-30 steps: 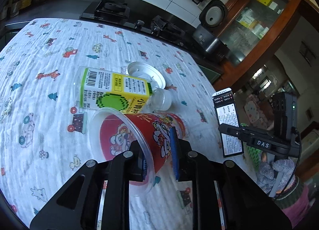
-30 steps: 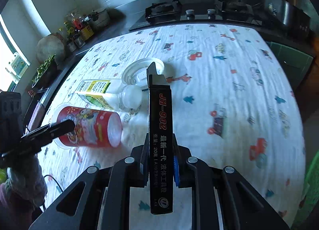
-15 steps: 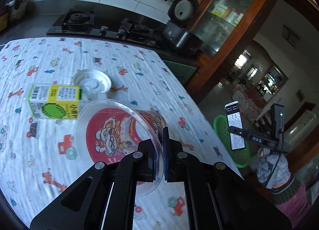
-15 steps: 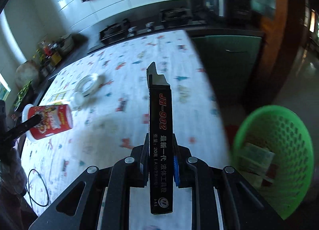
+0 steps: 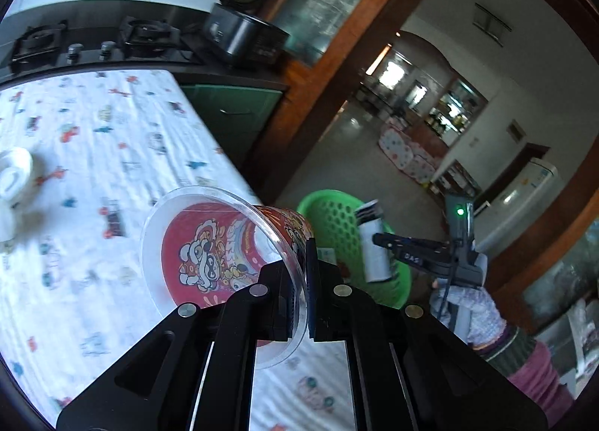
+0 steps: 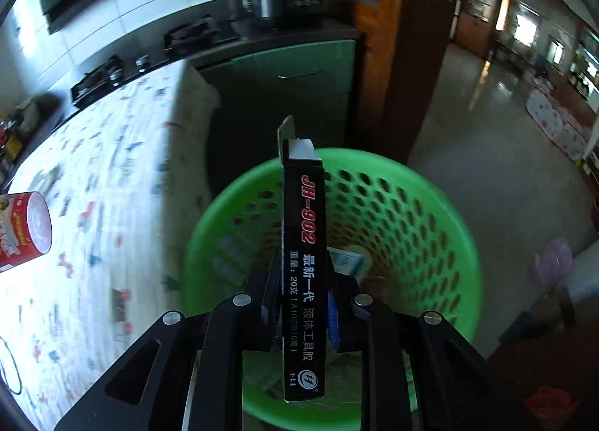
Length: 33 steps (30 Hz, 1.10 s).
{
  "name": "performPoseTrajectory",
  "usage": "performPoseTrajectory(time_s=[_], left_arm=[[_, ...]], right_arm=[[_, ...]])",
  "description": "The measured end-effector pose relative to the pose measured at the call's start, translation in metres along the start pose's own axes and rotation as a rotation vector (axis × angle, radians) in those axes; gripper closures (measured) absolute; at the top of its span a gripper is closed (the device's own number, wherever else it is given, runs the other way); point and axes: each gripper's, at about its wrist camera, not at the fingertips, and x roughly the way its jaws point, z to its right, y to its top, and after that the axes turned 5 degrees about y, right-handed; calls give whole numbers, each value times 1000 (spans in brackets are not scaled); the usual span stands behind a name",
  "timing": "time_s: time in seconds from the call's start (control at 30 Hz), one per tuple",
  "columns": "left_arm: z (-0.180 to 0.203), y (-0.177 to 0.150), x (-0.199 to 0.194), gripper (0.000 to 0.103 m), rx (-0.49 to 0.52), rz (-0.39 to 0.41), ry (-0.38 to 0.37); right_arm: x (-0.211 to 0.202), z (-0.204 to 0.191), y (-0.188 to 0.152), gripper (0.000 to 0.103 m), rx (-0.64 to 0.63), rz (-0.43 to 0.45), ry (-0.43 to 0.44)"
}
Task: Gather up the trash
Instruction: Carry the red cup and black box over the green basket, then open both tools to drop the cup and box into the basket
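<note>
The red cup – a clear plastic tub with a red cartoon-printed label – lies on its side in the air above the near right part of the patterned tablecloth, open mouth toward the camera, its thin rim pinched at the right edge. The black box is long and narrow, marked JH-902 in red with white Chinese print; it stands upright, top flap open, directly above the green basket. That basket – round, perforated, bright green – sits on the floor just right of the table, with some paper at the bottom.
</note>
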Motion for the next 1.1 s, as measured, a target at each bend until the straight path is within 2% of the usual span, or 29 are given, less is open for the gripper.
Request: performPoseTrajectory(time_s=[0.1, 0.4, 0.8, 0.9, 1.0, 1.07, 1.1], left_arm=[[20, 0, 24, 99, 20, -25, -33], [52, 1, 90, 99, 34, -96, -87], [88, -1, 151, 99, 46, -153, -157], [88, -2, 160, 97, 60, -156, -134], [87, -4, 163, 89, 79, -172, -95], [86, -4, 162, 71, 86, -166, -74], [86, -3, 160, 69, 86, -152, -68]], right_arm=[[-3, 12, -5, 72, 20, 10, -15], [-32, 22, -23, 56, 4, 57, -39], [-52, 30, -43, 52, 20, 74, -33], [-51, 30, -47, 52, 19, 67, -36], [-50, 29, -49, 52, 23, 64, -36], [-50, 28, -49, 52, 24, 63, -32], [-50, 29, -50, 52, 23, 62, -33]])
